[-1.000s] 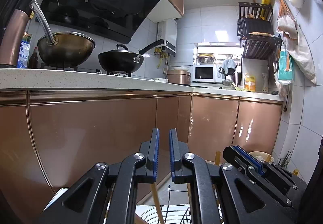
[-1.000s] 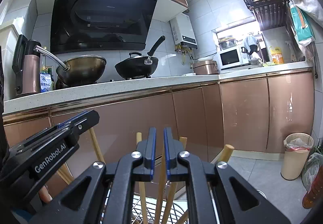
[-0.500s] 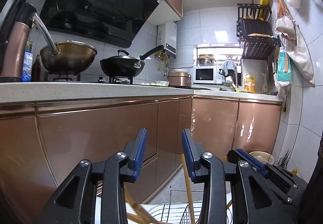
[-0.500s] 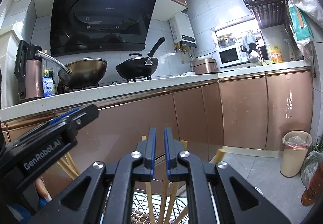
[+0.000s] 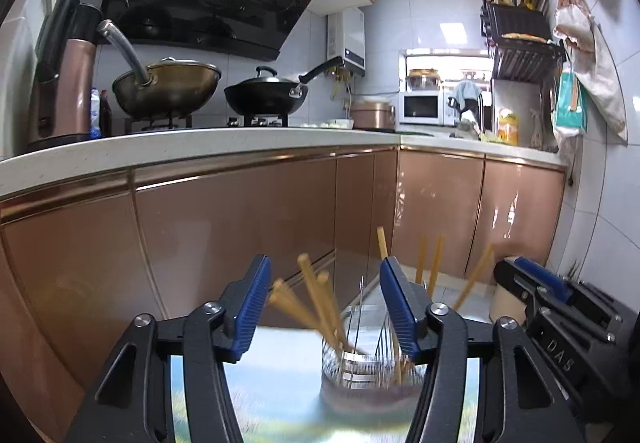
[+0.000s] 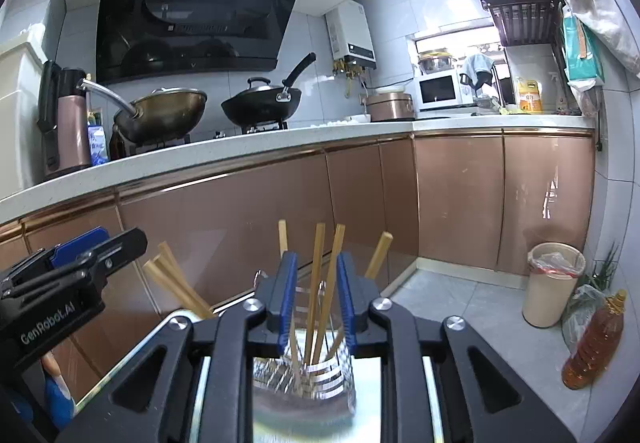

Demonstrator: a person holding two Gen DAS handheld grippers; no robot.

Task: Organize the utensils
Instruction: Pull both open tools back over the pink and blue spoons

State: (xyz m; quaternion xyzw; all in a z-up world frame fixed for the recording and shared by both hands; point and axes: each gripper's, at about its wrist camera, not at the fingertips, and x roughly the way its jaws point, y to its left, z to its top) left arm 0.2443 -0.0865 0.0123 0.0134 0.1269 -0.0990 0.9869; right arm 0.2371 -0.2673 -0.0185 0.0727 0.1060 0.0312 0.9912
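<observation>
Left wrist view: left claw [image 5: 322,297] is opening, jaws wide apart w/ nothing pressed between the pads. Beyond the gap, blurred chopsticks [image 5: 316,299] are leaning out of a wire holder [image 5: 360,365] standing on a shiny table [image 5: 276,395] in the near centre. Some sticks are fanning left, others standing to the right behind the right jaw. Right claw [image 5: 532,289] is showing at the near right edge; its gap isn't readable from here.

Right wrist view: right claw [image 6: 316,295] is opening too, jaws only a little apart. Two chopsticks [image 6: 320,283] are rising through the gap, but the pads don't seem to be pressing them, so released. The holder [image 6: 316,367] is sitting dead ahead, just past the tips. Left claw [image 6: 80,255] is hanging at the near left.

Step, as I judge it: sticks are dropped in the holder and both claws are letting go; this batch looks nearly done. Next move prob. calls for backing both claws out w/o snagging the leaning sticks or tipping the light holder.

View diff: the right view is showing the sticks sharp, plus a bin [image 6: 554,283] and oil bottle [image 6: 596,339] on the floor at far right. The left view is showing the left-leaning sticks head-on, though blurred.
</observation>
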